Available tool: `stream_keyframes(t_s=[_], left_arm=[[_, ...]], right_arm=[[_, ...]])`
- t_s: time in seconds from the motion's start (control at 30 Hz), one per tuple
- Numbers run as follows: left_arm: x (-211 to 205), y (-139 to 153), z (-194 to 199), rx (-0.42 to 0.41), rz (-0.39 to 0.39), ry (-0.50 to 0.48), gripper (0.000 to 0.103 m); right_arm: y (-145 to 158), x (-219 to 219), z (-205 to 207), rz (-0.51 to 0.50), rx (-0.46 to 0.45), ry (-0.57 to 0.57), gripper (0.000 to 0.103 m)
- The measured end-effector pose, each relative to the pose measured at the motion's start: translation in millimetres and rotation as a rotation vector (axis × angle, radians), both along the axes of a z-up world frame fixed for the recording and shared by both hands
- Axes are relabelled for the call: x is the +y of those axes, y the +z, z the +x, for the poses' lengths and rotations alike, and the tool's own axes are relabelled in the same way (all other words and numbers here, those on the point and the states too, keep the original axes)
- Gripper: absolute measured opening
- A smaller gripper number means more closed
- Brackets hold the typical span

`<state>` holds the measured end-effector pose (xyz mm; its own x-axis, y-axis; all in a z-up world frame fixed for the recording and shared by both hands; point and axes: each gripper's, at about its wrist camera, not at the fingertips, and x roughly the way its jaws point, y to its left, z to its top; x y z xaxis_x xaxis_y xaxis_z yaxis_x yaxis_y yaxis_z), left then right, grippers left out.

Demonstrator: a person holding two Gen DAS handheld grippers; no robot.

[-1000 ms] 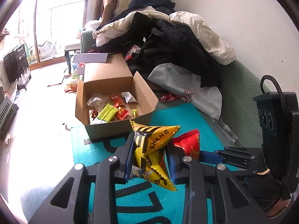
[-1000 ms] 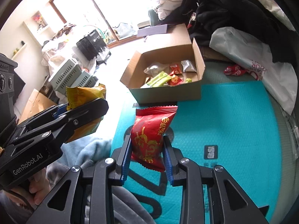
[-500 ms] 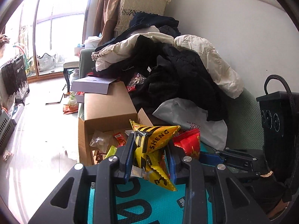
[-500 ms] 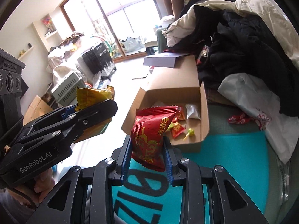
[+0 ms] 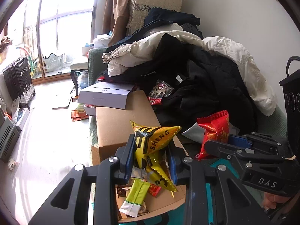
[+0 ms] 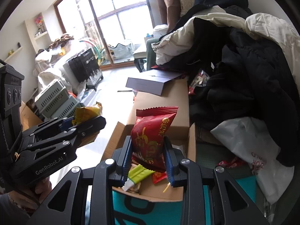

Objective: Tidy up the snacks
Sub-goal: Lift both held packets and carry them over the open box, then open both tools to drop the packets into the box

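On my left, my left tool (image 5: 151,164) was clamped narrow on a yellow snack packet (image 5: 153,146) with black stripes, its blue pads pressing both sides of the crumpled foil. The packet hung above the open cardboard box (image 5: 116,129), over the near end where the loose snacks lay. Seen from my right wrist, that same tool (image 6: 88,123) stood off to the left of the box, with my hand (image 6: 40,188) wrapped round its grip.

Inside the box a green sachet (image 5: 136,195) lay tilted among small red wrappers (image 5: 154,189). The box's long flap stretched away from me, and a flat grey carton (image 5: 105,94) rested across its far end. The box sat on a teal mat (image 6: 131,209) printed with black characters.

To the right, my right tool (image 6: 148,161) was closed tight on a red snack packet (image 6: 151,131) with gold print, held upright by its lower half, directly over the box's open compartment. From the left wrist view this red packet (image 5: 215,131) showed just beside the yellow one, apart from it.

Further right a heap of black and cream clothes (image 6: 234,56) was piled against the wall, with a white plastic bag (image 6: 251,146) below it beside the box.
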<state>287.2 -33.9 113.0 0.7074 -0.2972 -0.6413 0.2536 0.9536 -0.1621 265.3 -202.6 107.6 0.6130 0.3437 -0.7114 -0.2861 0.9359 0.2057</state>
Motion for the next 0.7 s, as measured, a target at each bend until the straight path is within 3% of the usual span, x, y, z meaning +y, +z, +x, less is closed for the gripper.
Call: stream_keyframes(t_s=[0.33, 0.7], left_arm=[[-14.8, -50.8, 45.7, 0.079, 0.131, 0.007, 0.030], [-30.3, -111.3, 52.1, 0.170, 0.208, 0.022, 0.031]], right_arm=[[-47.2, 7.4, 55.0, -0.079, 0.046, -0.016, 0.031], [-112.2, 5.6, 68.1, -0.090, 0.179, -0.083, 0.031]])
